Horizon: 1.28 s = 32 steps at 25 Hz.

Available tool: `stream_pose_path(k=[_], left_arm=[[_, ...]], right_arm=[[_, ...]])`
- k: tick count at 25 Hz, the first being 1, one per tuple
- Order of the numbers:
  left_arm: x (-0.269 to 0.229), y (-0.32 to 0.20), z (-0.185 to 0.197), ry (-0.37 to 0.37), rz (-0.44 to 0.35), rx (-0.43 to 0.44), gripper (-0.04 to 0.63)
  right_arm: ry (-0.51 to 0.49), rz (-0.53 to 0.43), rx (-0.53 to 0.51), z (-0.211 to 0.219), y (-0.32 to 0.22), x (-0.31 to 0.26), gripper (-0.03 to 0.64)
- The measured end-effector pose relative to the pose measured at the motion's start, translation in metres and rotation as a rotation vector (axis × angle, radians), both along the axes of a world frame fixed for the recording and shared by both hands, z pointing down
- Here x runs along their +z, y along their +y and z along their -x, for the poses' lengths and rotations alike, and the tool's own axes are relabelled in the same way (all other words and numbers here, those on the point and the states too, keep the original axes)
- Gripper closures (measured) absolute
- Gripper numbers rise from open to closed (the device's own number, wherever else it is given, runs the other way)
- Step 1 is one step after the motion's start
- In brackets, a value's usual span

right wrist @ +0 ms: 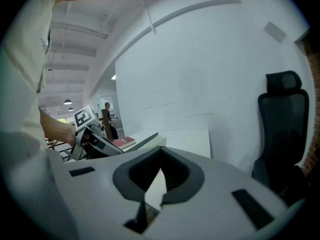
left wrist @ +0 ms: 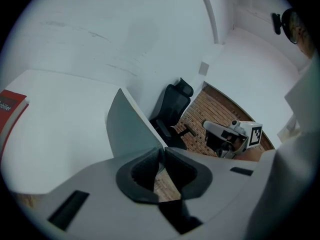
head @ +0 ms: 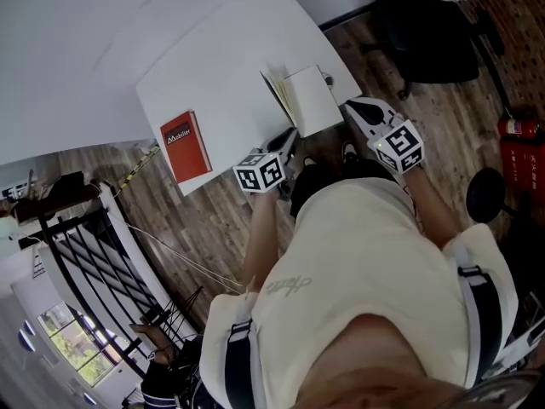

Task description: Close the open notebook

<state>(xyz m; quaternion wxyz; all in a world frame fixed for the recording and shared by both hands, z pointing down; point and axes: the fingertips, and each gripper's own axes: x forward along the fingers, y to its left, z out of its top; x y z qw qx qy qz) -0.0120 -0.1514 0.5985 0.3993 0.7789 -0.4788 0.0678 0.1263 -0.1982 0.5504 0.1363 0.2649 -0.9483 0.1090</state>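
The open notebook (head: 308, 100) lies at the near edge of the white table (head: 230, 66), pages up. Its grey left cover (left wrist: 127, 129) stands lifted off the table. My left gripper (left wrist: 161, 153) is shut on that cover's lower edge, and the head view shows it (head: 288, 139) at the notebook's near left corner. My right gripper (head: 352, 105) hovers by the notebook's near right corner, its jaws together with nothing between them (right wrist: 161, 156). From the right gripper view the notebook's page stack (right wrist: 160, 143) sits just beyond the jaws.
A red book (head: 186, 146) lies on the table's left part. A black office chair (head: 430, 32) stands to the right on the wooden floor (head: 451, 135). A red fire extinguisher (head: 518, 128) is at the far right.
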Motion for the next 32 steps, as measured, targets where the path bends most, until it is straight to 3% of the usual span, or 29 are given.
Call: stream_pose_path(k=[13,25,29,32], left_arm=[[0.017,-0.015,-0.036,0.019,0.041,0.033,0.560],[0.027,-0.027,-0.076,-0.027,0.078,0.105,0.555],[0.011,-0.030,-0.090,0.039,0.054,0.135,0.555],[0.006,-0.034,-0.087,0.039,0.038,0.108,0.555]], right_arm=[[-0.016,0.020,0.005,-0.013,-0.011,0.010,0.609],[-0.010,0.056,0.004,-0.028,-0.019,0.025,0.609],[-0.019,0.045,-0.009,-0.026,-0.030,0.020,0.609],[-0.023,0.044,-0.024,-0.021,-0.035,0.018,0.609]])
